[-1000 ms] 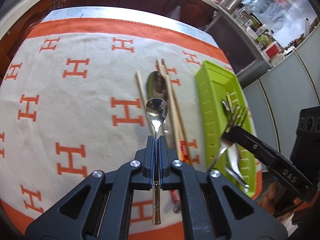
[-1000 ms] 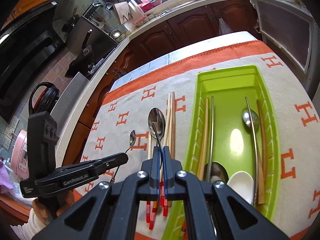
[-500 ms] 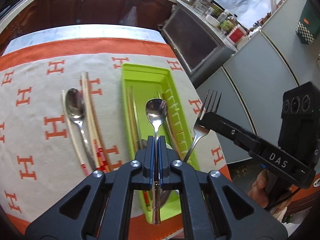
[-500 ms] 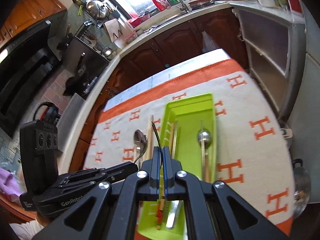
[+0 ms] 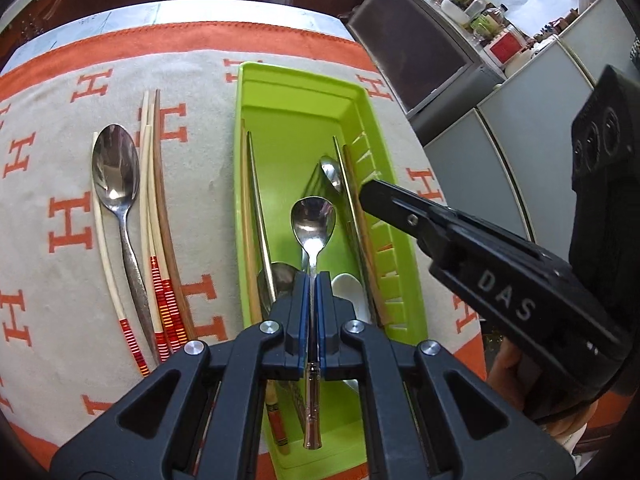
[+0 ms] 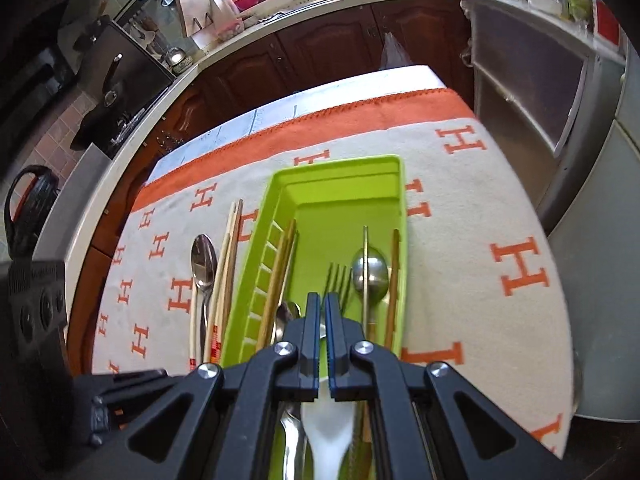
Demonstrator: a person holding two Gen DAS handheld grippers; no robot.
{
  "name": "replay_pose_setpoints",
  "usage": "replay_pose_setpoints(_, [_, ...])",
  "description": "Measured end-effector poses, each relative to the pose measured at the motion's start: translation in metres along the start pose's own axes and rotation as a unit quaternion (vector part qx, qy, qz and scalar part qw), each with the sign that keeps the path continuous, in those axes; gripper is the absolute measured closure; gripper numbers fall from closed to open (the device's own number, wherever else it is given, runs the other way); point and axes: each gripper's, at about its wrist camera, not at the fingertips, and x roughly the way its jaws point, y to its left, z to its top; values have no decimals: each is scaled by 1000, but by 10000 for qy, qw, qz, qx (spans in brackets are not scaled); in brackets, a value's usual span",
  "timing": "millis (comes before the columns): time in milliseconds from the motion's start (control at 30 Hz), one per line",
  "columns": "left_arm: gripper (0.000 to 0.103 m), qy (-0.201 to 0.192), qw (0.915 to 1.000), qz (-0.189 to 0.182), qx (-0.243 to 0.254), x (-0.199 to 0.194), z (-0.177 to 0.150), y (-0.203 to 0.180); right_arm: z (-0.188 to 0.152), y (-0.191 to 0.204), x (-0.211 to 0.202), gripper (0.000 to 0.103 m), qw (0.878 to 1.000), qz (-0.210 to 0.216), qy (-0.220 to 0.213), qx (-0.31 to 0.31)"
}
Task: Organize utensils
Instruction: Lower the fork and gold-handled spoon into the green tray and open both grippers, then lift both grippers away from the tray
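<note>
Green tray (image 5: pixel 404 216) lies under the left gripper's (image 5: pixel 312 280) clamped teaspoon (image 5: pixel 312 224).

A cloth (image 5: pixel 192 60) covers the table, with a green tray (image 5: pixel 296 84) right and a spoon (image 5: pixel 116 184) and chopsticks (image 5: pixel 154 200) left.

Both grippers are black plastic, with angular arms that have triangular cut-outs and round silver screws at the joints. The left gripper (image 5: pixel 313 280) has blue pads (image 5: pixel 306 300) on the inner faces of its fingers, and the right gripper (image 6: pixel 322 300) has them too. The right gripper's side shows the white letters "DAS" and a black box with three round holes.
</note>
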Motion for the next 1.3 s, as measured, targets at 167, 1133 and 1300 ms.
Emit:
replay_pose_setpoints(167, [99,-209,9996,175,85,-14,-3,-1,-6,0,1,96,9999,95,51,123])
replay_pose_setpoints(1133, [76,-597,9887,1167,-726,-88,-48,69,-61,55,-24,95,9999,99,90,-16])
replay_pose_setpoints(1300, [76,-647,9873,1214,-789,-93,-51,79,-64,70,-20,95,9997,76,143,-180])
